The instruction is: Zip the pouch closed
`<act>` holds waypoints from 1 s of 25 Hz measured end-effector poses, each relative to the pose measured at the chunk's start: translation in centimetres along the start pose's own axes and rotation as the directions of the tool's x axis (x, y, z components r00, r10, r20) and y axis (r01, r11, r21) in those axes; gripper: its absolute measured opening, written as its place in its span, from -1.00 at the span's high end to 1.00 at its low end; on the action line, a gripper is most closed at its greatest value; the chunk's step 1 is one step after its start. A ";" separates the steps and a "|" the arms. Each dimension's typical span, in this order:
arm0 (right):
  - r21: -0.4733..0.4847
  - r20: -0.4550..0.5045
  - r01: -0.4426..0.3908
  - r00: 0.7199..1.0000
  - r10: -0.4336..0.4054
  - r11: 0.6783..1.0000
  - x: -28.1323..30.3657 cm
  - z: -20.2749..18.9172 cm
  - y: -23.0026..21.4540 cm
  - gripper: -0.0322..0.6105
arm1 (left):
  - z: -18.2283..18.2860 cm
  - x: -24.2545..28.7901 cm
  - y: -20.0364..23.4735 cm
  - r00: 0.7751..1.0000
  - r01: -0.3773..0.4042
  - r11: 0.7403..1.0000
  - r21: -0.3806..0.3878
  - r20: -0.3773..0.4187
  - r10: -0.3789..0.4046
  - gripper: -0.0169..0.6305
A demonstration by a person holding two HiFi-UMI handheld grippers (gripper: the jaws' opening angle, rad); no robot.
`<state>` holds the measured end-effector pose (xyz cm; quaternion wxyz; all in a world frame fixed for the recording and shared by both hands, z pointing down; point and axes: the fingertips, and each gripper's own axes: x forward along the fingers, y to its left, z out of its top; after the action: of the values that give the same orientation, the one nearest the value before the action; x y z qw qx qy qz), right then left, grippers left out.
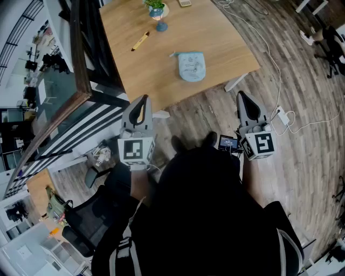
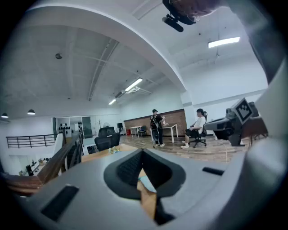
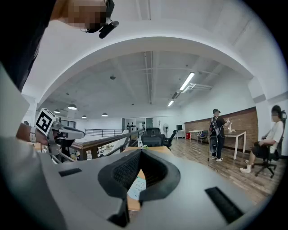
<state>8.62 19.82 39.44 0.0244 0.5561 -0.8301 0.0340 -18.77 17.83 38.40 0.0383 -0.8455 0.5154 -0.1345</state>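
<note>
**A:** Lying flat, the pale blue pouch (image 1: 191, 66) rests on the wooden bench (image 1: 215, 32), near its front edge. Whether its zip is drawn is too small to tell.

**B:** And the tongs?

**A:** Both are well apart from it, held out over the floor (image 1: 302, 161) short of the bench. The left tongs (image 1: 143, 100) are pressed fully together with nothing in them, and the pouch is at their 1 o'clock. The right tongs (image 1: 241, 96) are likewise closed and empty, with the pouch at their 11 o'clock.

**B:** What else is on the bench?

**A:** A yellow pen (image 1: 140, 41) lies at the pouch's 10 o'clock. A plant pot (image 1: 156, 9) stands farther off, at 11 o'clock. A white cable (image 1: 278, 81) trails over the floor at 3 o'clock.
</note>
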 end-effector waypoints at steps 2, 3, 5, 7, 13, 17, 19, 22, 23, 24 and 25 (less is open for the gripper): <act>0.002 0.001 -0.008 1.000 0.008 1.000 -0.2 -0.1 -0.7 0.86 | 0.3 0.6 -0.6 1.000 0.000 1.000 0.002 -0.001 0.000 0.95; 0.004 0.002 -0.011 1.000 0.011 1.000 -0.3 -0.1 -1.1 0.86 | 0.4 0.8 -1.0 1.000 0.000 1.000 0.003 -0.002 0.000 0.95; 0.010 0.005 -0.016 1.000 0.016 1.000 -0.6 -0.2 -1.9 0.86 | 0.6 1.2 -1.8 1.000 0.000 1.000 0.003 -0.008 0.001 0.95; 0.023 0.011 -0.012 1.000 0.012 1.000 -1.1 -0.5 -2.9 0.86 | 0.6 1.6 -2.7 1.000 0.000 1.000 0.006 -0.021 0.000 0.95; 0.075 0.013 -0.010 1.000 0.009 0.997 -2.0 -2.1 -6.3 0.86 | 0.8 2.7 -4.0 0.997 -0.030 0.999 0.011 -0.070 0.031 0.95; 0.113 0.022 -0.030 0.999 0.027 0.993 -1.5 -2.8 -7.5 0.86 | 1.4 2.7 -3.3 0.995 -0.060 0.997 0.038 -0.082 0.063 0.95; 0.113 0.022 -0.039 0.999 0.037 0.993 -0.7 -3.1 -7.7 0.86 | 0.9 3.3 -2.7 0.993 -0.070 0.997 0.033 -0.092 0.073 0.95; 0.105 0.005 -0.049 0.999 0.049 0.993 1.3 -3.5 -7.4 0.86 | -0.2 5.0 -1.6 0.993 -0.069 0.998 0.014 -0.097 0.070 0.95; 0.098 -0.003 -0.052 0.999 0.053 0.994 2.1 -3.5 -7.2 0.86 | -0.6 5.8 -1.1 0.993 -0.063 0.998 0.007 -0.095 0.064 0.95; 0.089 -0.008 -0.055 0.998 0.056 0.995 3.0 -3.5 -7.1 0.86 | -0.9 6.8 -0.5 0.994 -0.058 0.998 -0.004 -0.091 0.057 0.95; 0.077 -0.013 -0.057 0.998 0.058 0.995 4.1 -3.4 -7.0 0.86 | -1.2 7.9 0.1 0.995 -0.051 0.999 -0.018 -0.083 0.050 0.95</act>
<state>13.54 13.70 43.30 0.0083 0.5321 -0.8437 0.0704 -15.75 10.87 41.06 0.0119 -0.8263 0.5390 -0.1632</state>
